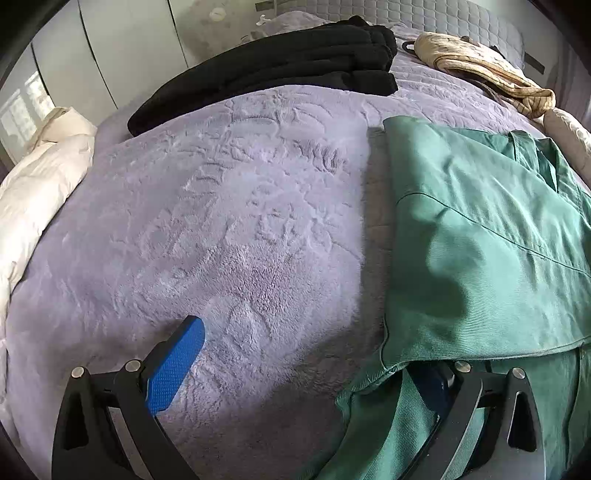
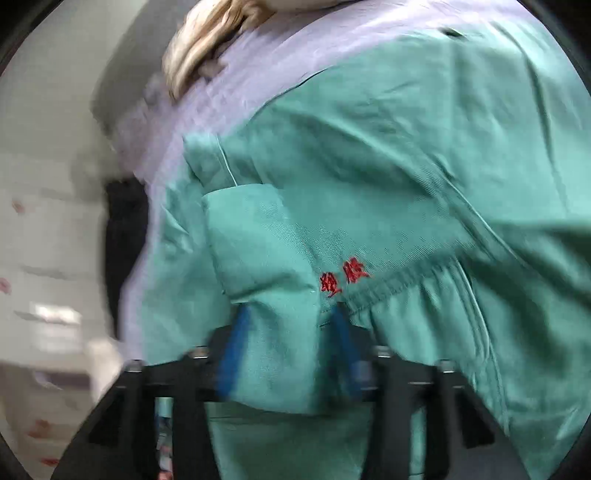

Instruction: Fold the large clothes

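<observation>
A large green garment [image 1: 480, 236] lies partly folded on the purple bed cover [image 1: 229, 221], at the right of the left wrist view. My left gripper [image 1: 306, 350] is open. Its left blue finger [image 1: 175, 365] rests over bare cover and its right finger [image 1: 432, 384] is tucked under the garment's edge. In the blurred right wrist view the green garment [image 2: 388, 192] fills the frame, with red embroidered characters [image 2: 343, 282]. My right gripper [image 2: 288, 332] has a thick fold of the green cloth between its blue fingers [image 2: 236, 350], which stand fairly wide apart.
A stack of folded black clothes [image 1: 280, 70] lies at the far side of the bed. A beige garment [image 1: 476, 70] lies at the far right by the quilted headboard [image 1: 461, 22]. A white duvet [image 1: 33, 199] bunches along the left edge. White wardrobe doors [image 1: 122, 44] stand behind.
</observation>
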The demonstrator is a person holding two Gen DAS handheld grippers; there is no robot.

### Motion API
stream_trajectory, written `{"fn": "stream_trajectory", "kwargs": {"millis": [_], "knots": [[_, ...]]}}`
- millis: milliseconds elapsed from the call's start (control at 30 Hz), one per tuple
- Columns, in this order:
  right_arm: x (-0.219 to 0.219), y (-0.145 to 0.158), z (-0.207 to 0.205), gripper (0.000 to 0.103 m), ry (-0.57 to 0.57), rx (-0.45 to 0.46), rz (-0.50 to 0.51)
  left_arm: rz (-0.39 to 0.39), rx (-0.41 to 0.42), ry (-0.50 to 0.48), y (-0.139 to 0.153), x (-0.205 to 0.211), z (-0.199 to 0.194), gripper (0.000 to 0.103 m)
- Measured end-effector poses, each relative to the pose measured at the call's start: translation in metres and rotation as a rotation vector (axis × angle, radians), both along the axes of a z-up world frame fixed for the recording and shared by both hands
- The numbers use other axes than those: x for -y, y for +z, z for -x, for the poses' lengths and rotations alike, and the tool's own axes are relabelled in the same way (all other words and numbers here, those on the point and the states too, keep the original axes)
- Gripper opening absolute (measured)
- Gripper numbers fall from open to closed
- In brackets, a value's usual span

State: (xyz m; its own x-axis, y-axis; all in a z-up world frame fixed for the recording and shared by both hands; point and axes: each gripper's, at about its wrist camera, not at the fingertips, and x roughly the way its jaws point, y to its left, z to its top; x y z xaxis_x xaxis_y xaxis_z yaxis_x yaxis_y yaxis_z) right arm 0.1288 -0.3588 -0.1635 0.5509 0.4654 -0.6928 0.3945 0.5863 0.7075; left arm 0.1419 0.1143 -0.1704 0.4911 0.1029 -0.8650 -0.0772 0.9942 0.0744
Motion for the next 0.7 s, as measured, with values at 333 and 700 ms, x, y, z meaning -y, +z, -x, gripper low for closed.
{"fn": "stream_trajectory", "kwargs": {"millis": [333,700], "knots": [[-0.01,0.017,0.01,0.084,0.052,-0.004,0.164,0.084,-0.046,-0.201,0.048,-0.021,0.022,0.102],[0.0,0.009,0.01,0.084,0.038,-0.022,0.16,0.326,-0.159,-0.26,0.003,0.035,-0.145,0.099]]}}
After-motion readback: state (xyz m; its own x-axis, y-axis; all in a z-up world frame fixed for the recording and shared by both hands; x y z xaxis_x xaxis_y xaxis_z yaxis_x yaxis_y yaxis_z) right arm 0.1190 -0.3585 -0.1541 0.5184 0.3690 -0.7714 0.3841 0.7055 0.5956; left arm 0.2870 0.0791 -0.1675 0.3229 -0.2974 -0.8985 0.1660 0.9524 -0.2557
